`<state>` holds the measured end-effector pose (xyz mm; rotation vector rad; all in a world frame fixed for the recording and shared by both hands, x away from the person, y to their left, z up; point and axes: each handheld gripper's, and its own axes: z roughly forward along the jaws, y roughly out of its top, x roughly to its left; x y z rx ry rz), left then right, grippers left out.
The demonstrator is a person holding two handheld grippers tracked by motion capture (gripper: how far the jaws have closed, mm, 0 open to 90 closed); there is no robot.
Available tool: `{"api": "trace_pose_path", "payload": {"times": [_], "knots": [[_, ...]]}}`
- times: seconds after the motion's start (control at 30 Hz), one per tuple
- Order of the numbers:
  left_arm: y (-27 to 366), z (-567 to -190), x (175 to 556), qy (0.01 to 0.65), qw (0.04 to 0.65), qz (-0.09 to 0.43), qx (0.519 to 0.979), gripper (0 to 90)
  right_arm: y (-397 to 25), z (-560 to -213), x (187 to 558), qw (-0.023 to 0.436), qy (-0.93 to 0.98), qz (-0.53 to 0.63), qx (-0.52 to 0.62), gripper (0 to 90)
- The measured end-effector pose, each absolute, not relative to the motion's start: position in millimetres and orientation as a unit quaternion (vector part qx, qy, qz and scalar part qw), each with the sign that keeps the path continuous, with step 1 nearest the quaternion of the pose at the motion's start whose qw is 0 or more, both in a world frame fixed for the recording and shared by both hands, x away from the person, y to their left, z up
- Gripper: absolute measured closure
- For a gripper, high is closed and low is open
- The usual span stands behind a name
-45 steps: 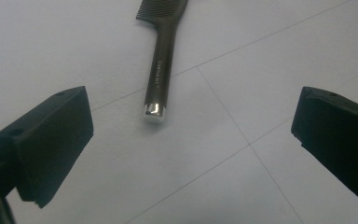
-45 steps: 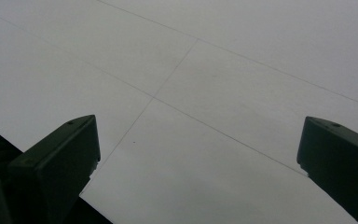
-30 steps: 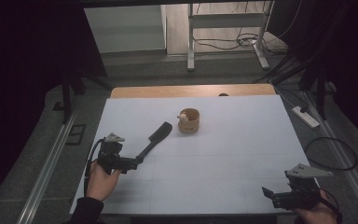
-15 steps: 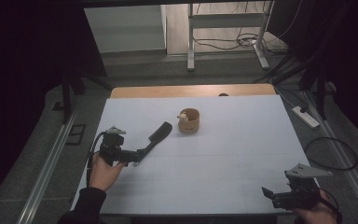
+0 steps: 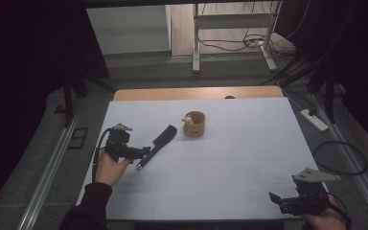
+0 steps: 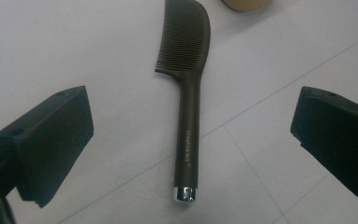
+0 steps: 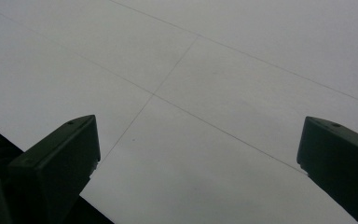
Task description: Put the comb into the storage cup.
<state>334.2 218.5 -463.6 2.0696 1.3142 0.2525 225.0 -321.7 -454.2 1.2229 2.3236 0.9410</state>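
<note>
My left gripper has moved in from the table's left edge over the last second and now sits right at the butt of the dark comb. The comb lies flat on the white table, left of middle, its handle pointing toward the near-left corner and its teeth toward the small wooden cup farther back. Through the left gripper view the comb's handle runs straight up the gap between my jaws, which stand wide apart and hold nothing; its chrome cap is nearest me. That closing-in tells me the approach is nearly done: I judge the next need is to come forward and down so the jaws straddle the handle, then squeeze. My right gripper waits by the near-right corner, jaws wide, empty, over bare table.
</note>
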Motion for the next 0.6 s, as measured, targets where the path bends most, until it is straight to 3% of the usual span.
{"api": "trace_pose_path", "payload": {"times": [0.6], "knots": [[204,-466,364,0.493,0.314,0.088,0.806,0.0,-322,-454,225,0.175,0.821,0.331,0.432,0.0]]}}
